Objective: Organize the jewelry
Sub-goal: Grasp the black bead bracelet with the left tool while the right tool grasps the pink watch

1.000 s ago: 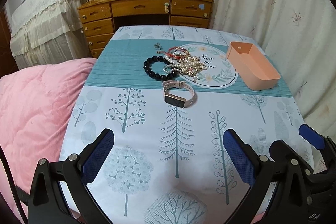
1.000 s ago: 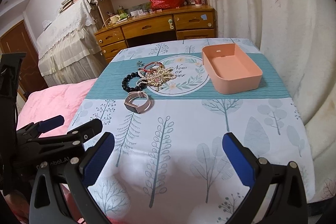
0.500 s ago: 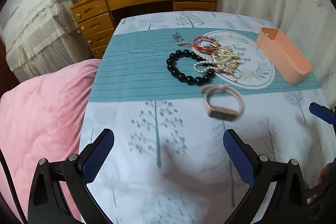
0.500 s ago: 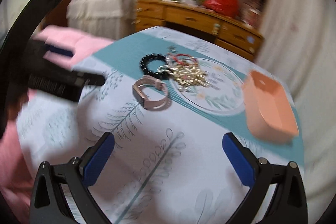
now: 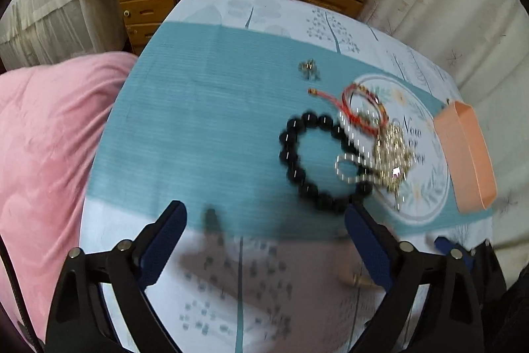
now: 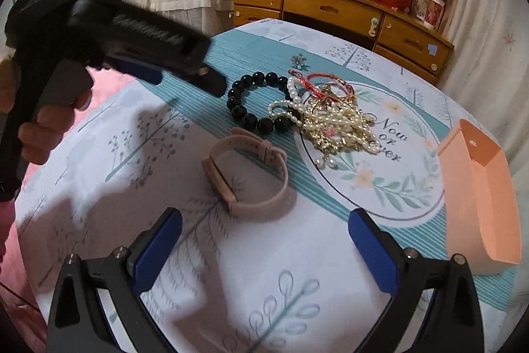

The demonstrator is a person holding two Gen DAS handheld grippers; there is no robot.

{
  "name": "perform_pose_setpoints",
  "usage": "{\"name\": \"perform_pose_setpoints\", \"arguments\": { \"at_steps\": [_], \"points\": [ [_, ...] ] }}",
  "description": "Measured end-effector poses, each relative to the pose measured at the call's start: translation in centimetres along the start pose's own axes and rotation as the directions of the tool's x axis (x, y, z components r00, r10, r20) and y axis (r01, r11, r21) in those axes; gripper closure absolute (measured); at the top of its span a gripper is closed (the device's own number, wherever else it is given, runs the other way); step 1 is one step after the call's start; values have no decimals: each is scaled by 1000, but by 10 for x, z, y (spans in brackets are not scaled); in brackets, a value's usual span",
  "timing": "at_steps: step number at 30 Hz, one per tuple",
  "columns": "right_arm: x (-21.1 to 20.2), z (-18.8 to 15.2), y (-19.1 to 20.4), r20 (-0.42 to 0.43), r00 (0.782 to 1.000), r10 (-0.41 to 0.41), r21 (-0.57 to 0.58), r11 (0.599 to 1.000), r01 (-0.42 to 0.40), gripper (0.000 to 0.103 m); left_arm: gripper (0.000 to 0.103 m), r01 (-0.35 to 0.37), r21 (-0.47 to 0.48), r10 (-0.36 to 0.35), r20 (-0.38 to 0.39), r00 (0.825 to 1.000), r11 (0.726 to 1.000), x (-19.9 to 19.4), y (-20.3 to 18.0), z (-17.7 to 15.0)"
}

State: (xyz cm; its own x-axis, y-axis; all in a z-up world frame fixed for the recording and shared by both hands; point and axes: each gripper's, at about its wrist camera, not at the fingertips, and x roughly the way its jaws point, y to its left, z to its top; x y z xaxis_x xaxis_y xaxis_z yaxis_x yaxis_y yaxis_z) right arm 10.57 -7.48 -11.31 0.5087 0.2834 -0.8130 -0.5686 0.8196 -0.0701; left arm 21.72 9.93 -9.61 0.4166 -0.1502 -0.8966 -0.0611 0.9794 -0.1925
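The left gripper point(image 5: 264, 240) is held open, its jaws having just narrowed slightly around nothing; the black bead bracelet point(image 5: 317, 161) lies just ahead. The right gripper point(image 6: 264, 240) is spread, empty; the pink watch point(image 6: 248, 177) lies just ahead, the peach tray point(image 6: 479, 204) right

glossy black beads point(image 6: 254, 103), matt plastic tray point(image 6: 479, 204)

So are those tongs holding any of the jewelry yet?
No, nothing is held. The left tongs and right tongs both stand open and empty above the tablecloth; the pink watch lies untouched.
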Motion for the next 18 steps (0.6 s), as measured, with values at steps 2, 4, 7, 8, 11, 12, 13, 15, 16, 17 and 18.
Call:
{"name": "perform_pose_setpoints", "arguments": {
  "at_steps": [2, 4, 7, 8, 11, 12, 13, 15, 16, 17, 18],
  "points": [
    [4, 4, 4, 4, 1000, -26, -16, 1000, 26, 4, 9, -56, 13, 55, 11, 998, 998, 6, -7, 6],
    [7, 8, 10, 14, 998, -60, -38, 997, 61, 5, 10, -98, 29, 98, 24, 995, 995, 10, -11, 11],
    [12, 11, 15, 12, 997, -70, -52, 996, 71, 11, 21, -145, 40, 144, 36, 989, 989, 15, -17, 16],
    [14, 12, 16, 8, 998, -69, -53, 996, 69, 12, 25, -148, 42, 147, 32, 989, 988, 18, -18, 19],
    [19, 14, 18, 2, 998, -69, -53, 996, 69, 18, 37, -148, 36, 147, 9, 989, 988, 28, -19, 21],
    [21, 13, 18, -3, 997, -75, -54, 996, 75, 20, 39, -148, 36, 148, 4, 989, 988, 30, -18, 21],
    [22, 13, 19, -5, 997, -79, -53, 995, 79, 21, 41, -143, 38, 143, 0, 990, 989, 33, -18, 21],
    [20, 12, 18, -2, 999, -53, -38, 998, 53, 28, 49, -137, 50, 137, -7, 991, 989, 38, -20, 19],
    [21, 12, 17, -3, 999, -36, -29, 999, 36, 36, 52, -146, 69, 146, 2, 989, 987, 39, -23, 17],
    [20, 12, 16, -4, 1000, -8, -14, 1000, 8, 40, 59, -142, 80, 142, 7, 990, 987, 39, -26, 16],
    [20, 11, 14, -2, 1000, 25, 7, 1000, -25, 47, 67, -138, 84, 138, 10, 990, 987, 39, -27, 14]
  ]
}}
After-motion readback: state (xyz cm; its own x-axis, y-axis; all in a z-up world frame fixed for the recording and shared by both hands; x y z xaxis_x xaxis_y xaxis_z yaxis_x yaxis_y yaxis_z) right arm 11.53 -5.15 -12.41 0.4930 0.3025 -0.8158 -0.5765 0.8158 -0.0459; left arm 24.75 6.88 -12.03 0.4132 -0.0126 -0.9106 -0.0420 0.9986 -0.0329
